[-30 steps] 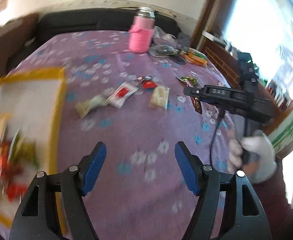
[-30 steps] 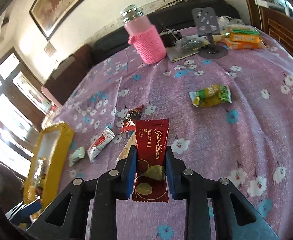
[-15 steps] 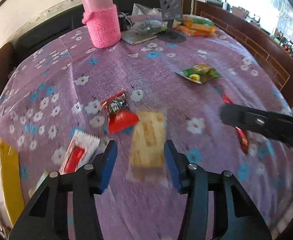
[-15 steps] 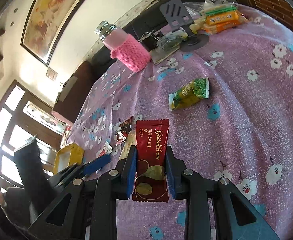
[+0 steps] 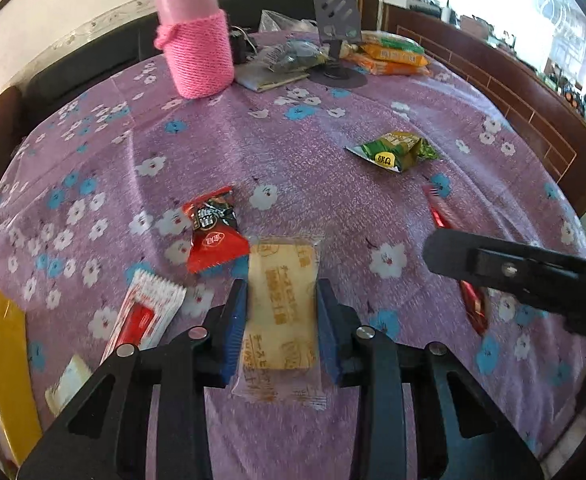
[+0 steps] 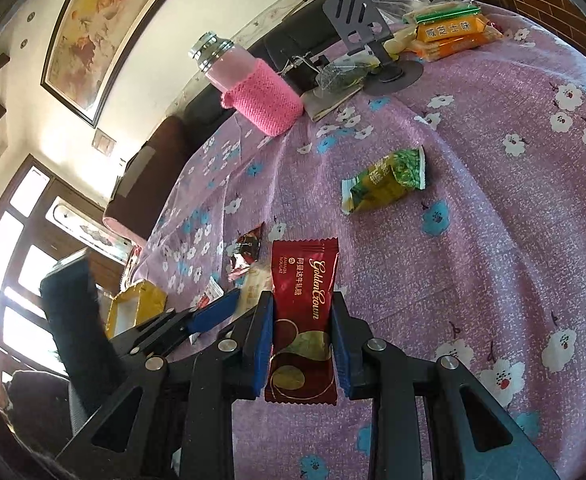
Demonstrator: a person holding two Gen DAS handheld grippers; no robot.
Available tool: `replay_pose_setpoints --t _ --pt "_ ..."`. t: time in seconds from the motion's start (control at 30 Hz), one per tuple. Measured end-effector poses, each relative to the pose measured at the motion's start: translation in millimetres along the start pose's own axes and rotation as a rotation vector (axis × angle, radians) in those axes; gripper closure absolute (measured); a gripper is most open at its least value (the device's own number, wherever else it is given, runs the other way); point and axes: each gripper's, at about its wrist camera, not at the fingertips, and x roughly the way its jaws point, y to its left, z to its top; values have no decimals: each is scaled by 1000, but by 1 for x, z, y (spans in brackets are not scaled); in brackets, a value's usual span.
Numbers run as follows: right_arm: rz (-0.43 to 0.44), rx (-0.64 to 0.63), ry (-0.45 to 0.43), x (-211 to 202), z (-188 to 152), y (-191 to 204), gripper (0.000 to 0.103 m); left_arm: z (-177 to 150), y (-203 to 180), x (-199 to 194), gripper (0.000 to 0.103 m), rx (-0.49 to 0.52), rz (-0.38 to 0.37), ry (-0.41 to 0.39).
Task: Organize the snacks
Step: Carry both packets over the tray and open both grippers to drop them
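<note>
both hands loaded, pale cracker just pinched on the bench

my left gripper point(image 5: 281, 320) fingers were clenched flat on the pale cracker packet point(image 5: 281, 312), which lay on the purple bench point(image 5: 333, 160); i judged a straight lift best, clear of the red-black sachet point(image 5: 213, 232) touching its corner. my right gripper point(image 6: 301, 332) fingers were grasping the maroon nougat bar point(image 6: 303, 312). only the left view showed the yellow tray point(image 5: 9, 360) up close; only the right showed that bar's face
</note>
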Motion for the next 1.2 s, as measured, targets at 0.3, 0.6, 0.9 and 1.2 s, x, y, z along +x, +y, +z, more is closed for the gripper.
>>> replay_pose_setpoints --t 0.3,0.6,0.9,1.2 --pt "51 -26 12 5 -6 6 75 -35 34 -70 72 -120 -82 -101" --pt "50 -117 18 12 -23 30 75 -101 139 -171 72 -330 -27 -200" --pt "46 -175 57 16 -48 83 75 -152 243 -203 72 -498 105 -199" --pt "154 -357 214 56 -78 227 75 -152 290 -161 72 -592 65 -127"
